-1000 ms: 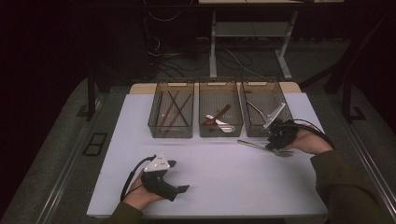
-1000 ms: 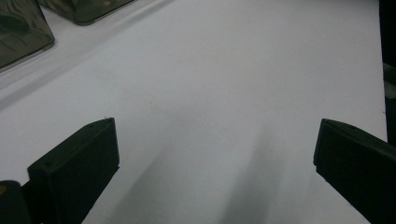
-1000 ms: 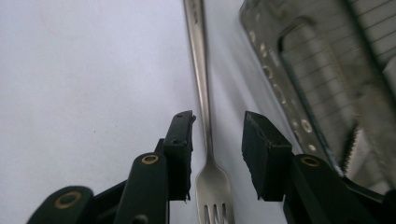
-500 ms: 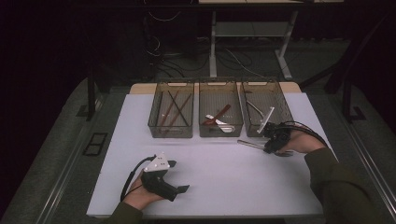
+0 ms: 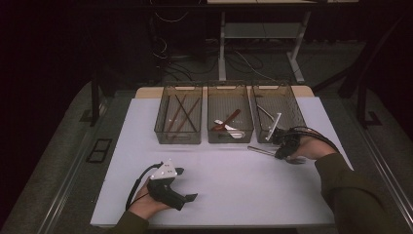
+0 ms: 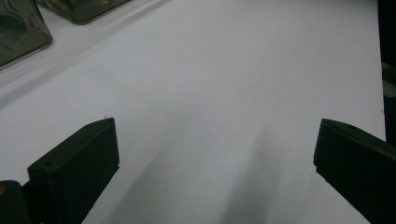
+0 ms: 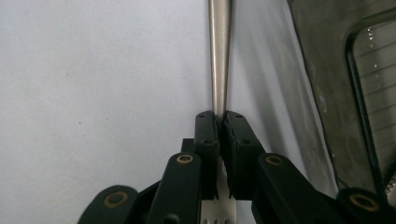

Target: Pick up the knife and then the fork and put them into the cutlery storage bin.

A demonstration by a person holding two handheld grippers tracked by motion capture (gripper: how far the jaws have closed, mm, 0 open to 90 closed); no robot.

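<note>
On the white surface (image 5: 229,180) in a dark room, a metal fork (image 7: 219,56) is clamped by the just-closed right gripper (image 7: 220,122) beside the rightmost bin (image 5: 292,105); the left gripper (image 6: 215,149) is held apart.

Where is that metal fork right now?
In the high view the metal fork lies on the white table at right, just before the rightmost bin, clamped in the right hand-held gripper.

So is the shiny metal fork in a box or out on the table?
Out. The slim silver metal fork lies on the white table, before the clear boxes, pinched by the right gripper.
</note>
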